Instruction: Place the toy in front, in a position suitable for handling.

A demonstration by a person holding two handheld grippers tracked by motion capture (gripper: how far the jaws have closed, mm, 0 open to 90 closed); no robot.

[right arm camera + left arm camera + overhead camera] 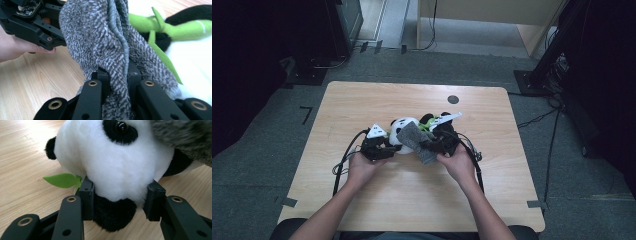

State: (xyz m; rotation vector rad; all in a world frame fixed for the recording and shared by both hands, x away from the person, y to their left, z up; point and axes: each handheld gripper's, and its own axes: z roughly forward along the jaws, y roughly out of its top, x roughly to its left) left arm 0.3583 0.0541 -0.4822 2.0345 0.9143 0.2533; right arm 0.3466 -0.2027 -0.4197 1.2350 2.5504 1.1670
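A black-and-white plush panda point(404, 131) lies at the middle of the wooden table point(362, 105), with green felt bamboo point(427, 126) on its front. My left gripper point(388, 148) is shut on the panda's head point(117, 167); both pads press into the white plush, one by a green leaf point(62, 180). My right gripper point(428, 146) is shut on a grey fuzzy cloth point(417, 142). The cloth point(110, 50) drapes up from its jaws and over the panda, with the bamboo point(175, 30) just behind it.
A small dark round disc point(453, 99) sits near the table's far edge. Black cables point(343, 160) trail from both grippers toward the person. Dark equipment and stands flank the table on the carpeted floor. The left hand and its gripper body point(32, 22) appear close by in the right gripper view.
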